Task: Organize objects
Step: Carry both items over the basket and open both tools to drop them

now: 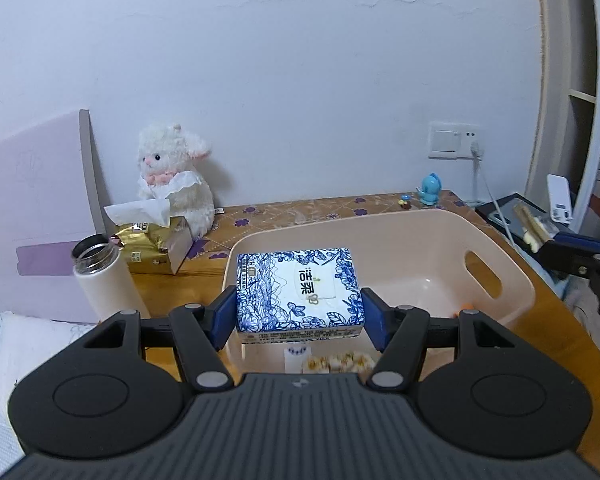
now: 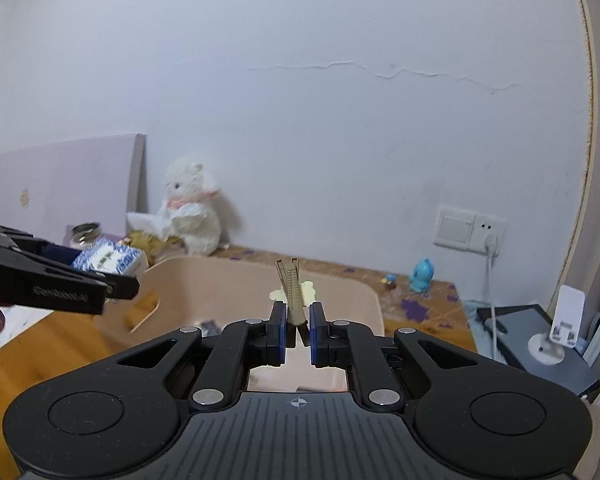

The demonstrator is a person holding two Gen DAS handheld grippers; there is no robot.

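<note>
Left wrist view: left gripper (image 1: 300, 312) clamps tissue box (image 1: 298, 290) at centre frame, above the basin (image 1: 512, 268) (right gripper (image 2: 298, 330) pinches a clip (image 2: 292, 294))

tissue pack (image 1: 299, 292): blue-and-white floral print
bin (image 1: 440, 240): pale peach
plush lamb (image 1: 176, 176): white, pink ears
tablecloth (image 1: 340, 208): tan, purple flowers

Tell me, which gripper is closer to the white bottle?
Left. The left gripper holds the tissue box beside the white bottle; the right gripper is across the basket.
</note>
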